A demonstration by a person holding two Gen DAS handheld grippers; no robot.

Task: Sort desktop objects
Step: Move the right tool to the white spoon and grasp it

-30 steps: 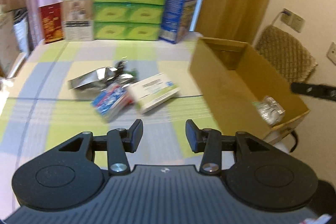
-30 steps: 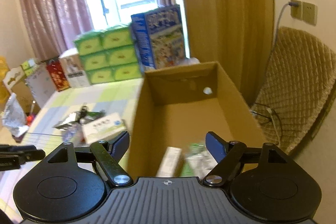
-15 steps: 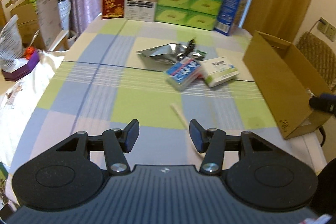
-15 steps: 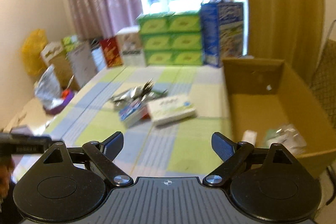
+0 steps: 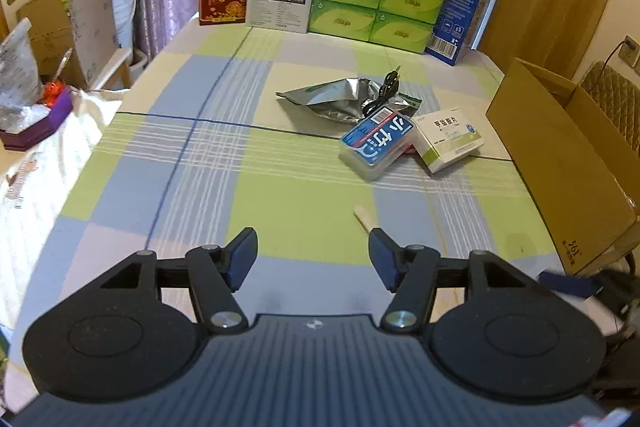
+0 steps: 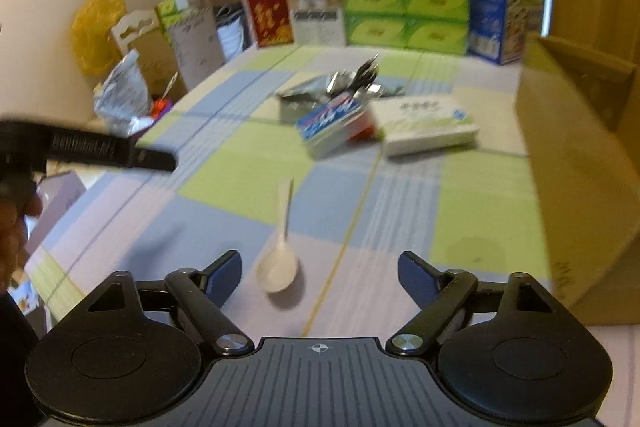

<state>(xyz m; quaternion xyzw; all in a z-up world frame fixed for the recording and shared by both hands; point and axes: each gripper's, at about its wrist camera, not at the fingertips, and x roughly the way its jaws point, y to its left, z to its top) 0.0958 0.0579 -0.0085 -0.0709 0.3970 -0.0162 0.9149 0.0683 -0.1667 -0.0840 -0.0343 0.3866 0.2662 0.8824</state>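
i hold my left gripper (image 5: pixel 313 253) low and level over the near end of the checked tablecloth (image 5: pixel 192 163), its fingers spread wide with nothing between them. my right gripper (image 6: pixel 320 273) hovers just above the cloth, equally wide and empty — the white plastic spoon (image 6: pixel 280 255) lies flat just ahead, nearer its left finger. farther up sit the blue-labelled pack (image 5: pixel 376 143), the white-and-green medicine box (image 5: pixel 448 139) and a foil pouch (image 5: pixel 332 99), with the cardboard box (image 5: pixel 560 163) at the table's right edge.
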